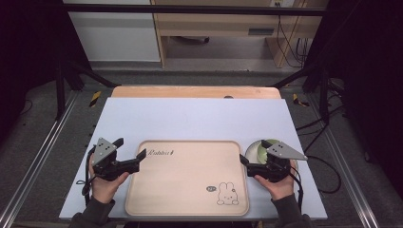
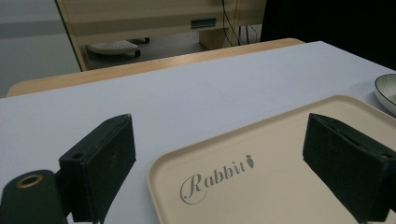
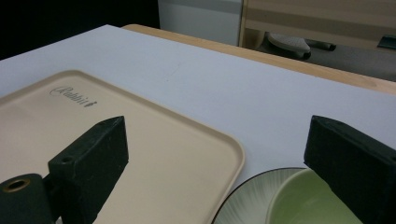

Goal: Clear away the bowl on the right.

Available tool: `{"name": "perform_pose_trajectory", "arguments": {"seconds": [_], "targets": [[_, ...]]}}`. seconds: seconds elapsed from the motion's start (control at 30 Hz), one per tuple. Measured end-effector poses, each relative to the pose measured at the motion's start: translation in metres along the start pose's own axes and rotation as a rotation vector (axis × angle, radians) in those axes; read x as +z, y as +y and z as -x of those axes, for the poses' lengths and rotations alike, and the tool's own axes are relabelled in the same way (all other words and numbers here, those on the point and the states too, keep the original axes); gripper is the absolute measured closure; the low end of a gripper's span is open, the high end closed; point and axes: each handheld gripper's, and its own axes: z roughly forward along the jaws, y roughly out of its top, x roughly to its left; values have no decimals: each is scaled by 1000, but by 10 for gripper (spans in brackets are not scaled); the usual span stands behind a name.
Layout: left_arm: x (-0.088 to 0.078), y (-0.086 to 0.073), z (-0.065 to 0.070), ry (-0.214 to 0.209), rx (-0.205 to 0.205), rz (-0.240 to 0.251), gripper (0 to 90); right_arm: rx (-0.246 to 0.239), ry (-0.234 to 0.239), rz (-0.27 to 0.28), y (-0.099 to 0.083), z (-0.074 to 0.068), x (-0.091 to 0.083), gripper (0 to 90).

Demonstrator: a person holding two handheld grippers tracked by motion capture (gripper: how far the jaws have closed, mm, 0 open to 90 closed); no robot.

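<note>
Left gripper (image 1: 129, 151) and right gripper (image 1: 250, 153), hand-held, hover with jaws spread.

Lab: black frame rig (image 1: 190, 9) around table (image 1: 190, 118).

Matt tray (image 1: 185, 190), glossy bowl (image 3: 317, 200)

White table (image 1: 190, 118) carries beige tray (image 1: 185, 190), plate (image 1: 254, 151).
</note>
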Motion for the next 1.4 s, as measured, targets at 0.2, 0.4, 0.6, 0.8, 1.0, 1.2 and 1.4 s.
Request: {"name": "perform_pose_trajectory", "arguments": {"seconds": [0.2,0.4,0.6,0.8,1.0,1.2,1.4], "targets": [[1,-2,-1,4,-4,-6,92,-6,-8,-8,-1,2,-1,73],[0,-2,-1,2,0,-7,92,-4,-26,-10,1,4,-4,80],[-1,-2,-4,5,-6,-4,93,7,-41,-11,3,8,-8,90],[1,-3,-4,5,-8,-9,93,9,-65,-1,4,14,-14,116],[1,-4,-4,3,-7,-11,93,5,-77,9,8,18,-22,142],[1,-4,-4,3,-11,-9,93,7,-100,19,10,23,-30,152],[2,-5,-5,5,-12,-12,94,16,-122,21,11,31,-36,146]]}}
